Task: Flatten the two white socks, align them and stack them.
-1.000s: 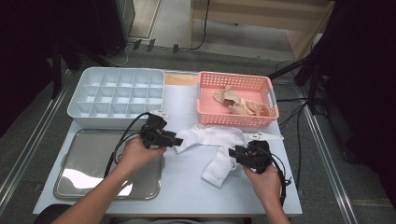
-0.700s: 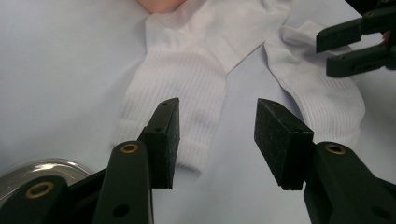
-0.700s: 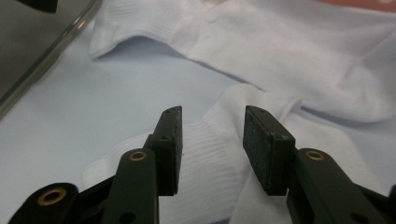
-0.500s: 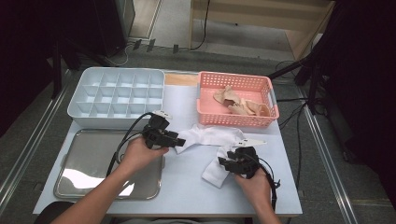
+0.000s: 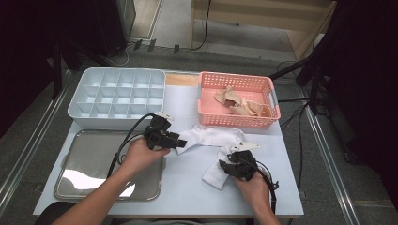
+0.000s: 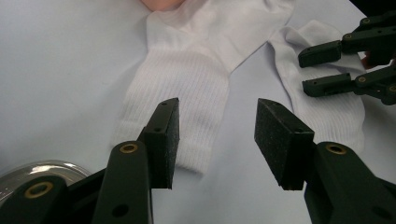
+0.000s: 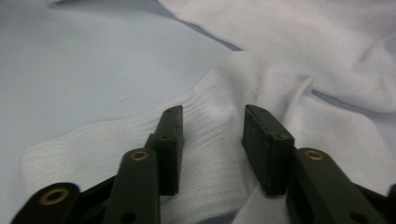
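On the table's left side lie a steel tray (image 5: pixel 89 164) and, at its 12 o'clock, a pale compartment box (image 5: pixel 117 96). The left gripper (image 5: pixel 174 140) hovers with jaws apart over the ribbed cuff of one white sock (image 6: pixel 187 107). At that sock's 5 o'clock lies the second sock (image 5: pixel 217 172); the right gripper (image 5: pixel 228 165) has just been closing, its pads straddling a raised fold without visibly pinching it. A pink basket (image 5: pixel 237 119) sits at 1 o'clock.
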### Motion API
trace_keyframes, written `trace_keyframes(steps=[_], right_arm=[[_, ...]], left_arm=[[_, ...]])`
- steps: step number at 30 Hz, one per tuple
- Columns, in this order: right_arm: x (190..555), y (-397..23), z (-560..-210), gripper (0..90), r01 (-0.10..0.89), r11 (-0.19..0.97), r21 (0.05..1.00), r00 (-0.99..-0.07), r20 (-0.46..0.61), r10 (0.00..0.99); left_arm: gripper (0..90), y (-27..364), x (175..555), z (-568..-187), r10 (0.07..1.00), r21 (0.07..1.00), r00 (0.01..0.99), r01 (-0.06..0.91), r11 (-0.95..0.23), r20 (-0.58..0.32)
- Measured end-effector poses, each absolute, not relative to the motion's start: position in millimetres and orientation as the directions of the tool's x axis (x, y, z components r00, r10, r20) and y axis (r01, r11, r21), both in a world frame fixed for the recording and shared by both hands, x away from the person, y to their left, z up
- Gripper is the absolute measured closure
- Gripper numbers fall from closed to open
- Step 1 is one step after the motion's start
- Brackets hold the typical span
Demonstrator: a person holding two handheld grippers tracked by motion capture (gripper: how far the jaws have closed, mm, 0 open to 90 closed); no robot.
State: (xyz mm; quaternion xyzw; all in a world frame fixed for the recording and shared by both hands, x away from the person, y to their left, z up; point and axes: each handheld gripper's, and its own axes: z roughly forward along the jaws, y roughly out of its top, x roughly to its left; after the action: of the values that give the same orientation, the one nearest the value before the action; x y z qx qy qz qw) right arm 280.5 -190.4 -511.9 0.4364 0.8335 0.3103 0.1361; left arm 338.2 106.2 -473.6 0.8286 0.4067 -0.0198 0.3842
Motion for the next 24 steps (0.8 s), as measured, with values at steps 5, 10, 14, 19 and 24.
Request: trace_keyframes(steps=[5,10,14,19,24], right_arm=[[285.6,-190.0,-510.5,85.8,0.678,0.389,0.624,-0.562,0.098,0.821],[291.0,-191.6,-506.5,87.8,0.713,0.349,0.608,-0.541,0.16,0.826],[292.3,-190.6,-494.5,88.0,0.7,0.314,0.641,-0.542,0.191,0.818],[295.4,-183.4,-479.6,87.9,0.672,0.286,0.683,-0.556,0.211,0.804],[303.3,-174.5,-471.5,87.9,0.657,0.276,0.702,-0.565,0.215,0.796]], left_arm=[[51.3,105.4,337.7,-474.0,0.658,0.619,0.672,0.687,-0.381,-0.34],[51.3,105.8,337.6,-473.8,0.659,0.624,0.672,0.685,-0.377,-0.339],[51.3,107.4,337.9,-473.0,0.662,0.626,0.67,0.684,-0.375,-0.336],[51.5,108.1,337.3,-471.4,0.663,0.632,0.669,0.682,-0.369,-0.335],[51.5,110.4,336.6,-468.9,0.664,0.638,0.67,0.679,-0.364,-0.334]])
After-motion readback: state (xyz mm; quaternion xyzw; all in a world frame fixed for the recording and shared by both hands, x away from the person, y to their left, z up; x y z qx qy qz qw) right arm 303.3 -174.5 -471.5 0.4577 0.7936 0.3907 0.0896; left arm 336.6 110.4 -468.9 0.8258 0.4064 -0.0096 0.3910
